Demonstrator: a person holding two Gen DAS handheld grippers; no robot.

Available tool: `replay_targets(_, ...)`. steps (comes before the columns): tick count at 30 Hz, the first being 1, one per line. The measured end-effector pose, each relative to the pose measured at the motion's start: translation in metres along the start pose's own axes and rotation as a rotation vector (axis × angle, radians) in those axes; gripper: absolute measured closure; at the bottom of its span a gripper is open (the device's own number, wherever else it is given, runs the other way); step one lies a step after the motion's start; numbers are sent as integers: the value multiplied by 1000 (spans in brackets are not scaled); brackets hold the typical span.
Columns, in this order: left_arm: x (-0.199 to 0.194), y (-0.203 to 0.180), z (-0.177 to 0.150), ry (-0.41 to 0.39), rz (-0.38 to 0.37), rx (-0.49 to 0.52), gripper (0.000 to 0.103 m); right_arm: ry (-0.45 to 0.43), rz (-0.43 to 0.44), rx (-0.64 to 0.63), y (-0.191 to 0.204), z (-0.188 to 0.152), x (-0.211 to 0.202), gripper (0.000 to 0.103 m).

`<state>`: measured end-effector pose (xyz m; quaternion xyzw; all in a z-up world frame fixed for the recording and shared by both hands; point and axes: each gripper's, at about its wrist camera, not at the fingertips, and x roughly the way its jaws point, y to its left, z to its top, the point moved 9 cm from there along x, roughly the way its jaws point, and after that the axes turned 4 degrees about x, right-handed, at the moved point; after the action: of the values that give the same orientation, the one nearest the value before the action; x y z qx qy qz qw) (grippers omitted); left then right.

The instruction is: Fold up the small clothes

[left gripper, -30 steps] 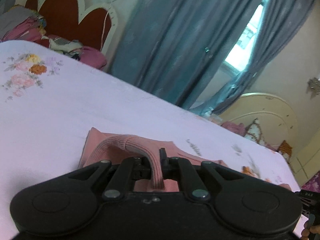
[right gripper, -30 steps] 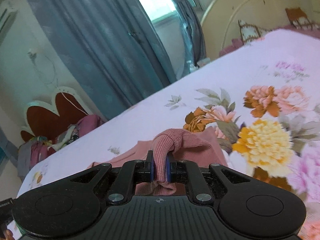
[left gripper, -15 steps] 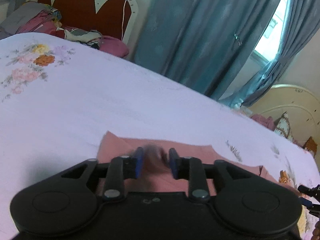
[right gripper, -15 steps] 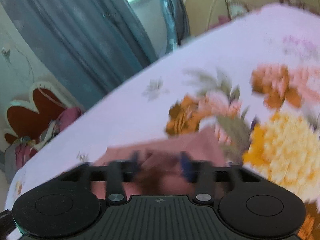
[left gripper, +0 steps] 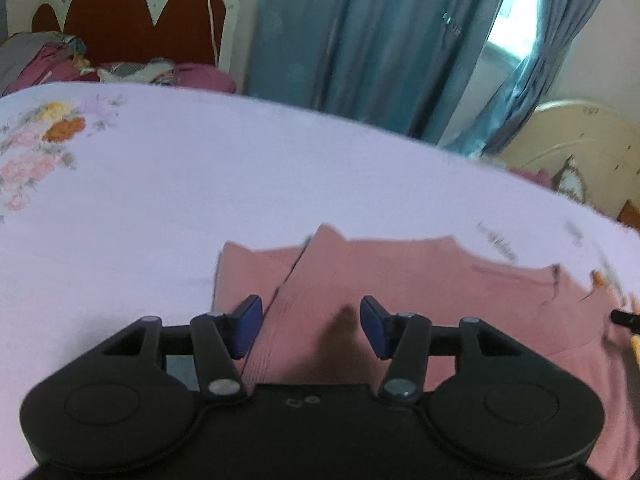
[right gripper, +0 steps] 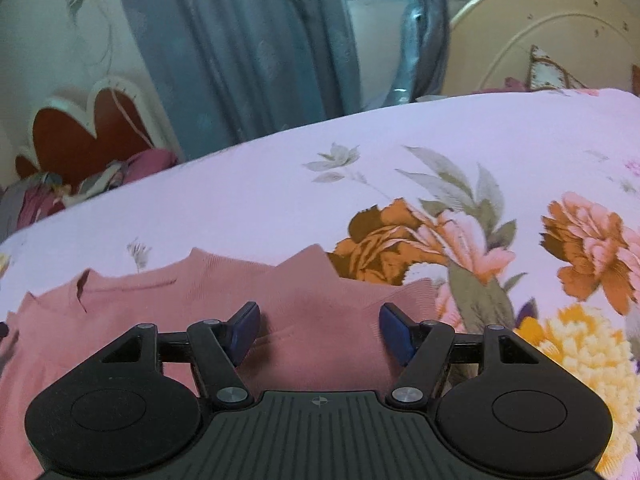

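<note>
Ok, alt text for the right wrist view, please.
The right gripper hangs open over a pink knit garment lying flat on a floral bedsheet, gripping nothing. Blue curtains and a cream headboard stand behind the bed.

Garment (left gripper: 420, 300): flat on bed (left gripper: 240, 184), a folded flap on its left part in the left view. Curtain (left gripper: 360, 40): behind bed. Headboard (left gripper: 132, 24): left of curtain, clothes pile (left gripper: 132, 74) before it. Second headboard (right gripper: 540, 32): right of curtain.
</note>
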<state>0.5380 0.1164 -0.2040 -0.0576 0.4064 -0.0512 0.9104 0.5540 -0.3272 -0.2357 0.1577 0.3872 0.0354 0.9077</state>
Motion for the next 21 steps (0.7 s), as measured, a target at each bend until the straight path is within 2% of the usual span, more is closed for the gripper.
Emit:
replay_targets(1, 5, 3, -2, 12, 8, 1, 58, 11, 2, -7, 0, -1, 3, 54)
replay_targets(3, 8, 6, -6, 11, 19, 10, 61, 19, 4, -27, -1, -1, 8, 56)
replay_targets(5, 7, 3, -9, 13, 30, 39, 76, 24, 5, -56, 1, -2, 12, 56)
replay_targets(6, 6, 1, -10, 14, 27, 50, 81, 27, 5, -72, 2, -2, 14, 63)
replay_targets(7, 5, 0, -10, 11, 27, 57, 92, 30, 4, -87, 3, -2, 16, 73)
replay_targets(8, 3, -1, -10, 3, 34, 67, 96, 28, 1, -94, 3, -2, 17, 90)
replay_targets(10, -2, -3, -11, -27, 52, 84, 98, 13, -2, -93, 3, 1, 14, 92)
replay_targets(13, -10, -3, -10, -84, 84, 90, 98, -105, -38, -103, 0, 10, -3, 94)
replay_targets(14, -9, -3, -11, -91, 97, 95, 98, -121, -64, -98, -5, 10, -2, 94)
replay_targets(16, 0, -2, -14, -87, 128, 99, 98, -56, -98, -88, -13, 0, 16, 94)
replay_targets(19, -1, -4, -13, -123, 159, 84, 98, -76, -119, -80, -14, -4, 18, 94)
replay_targets(21, -1, -3, -15, -137, 173, 89, 98, -88, -104, -24, -17, -1, 13, 93)
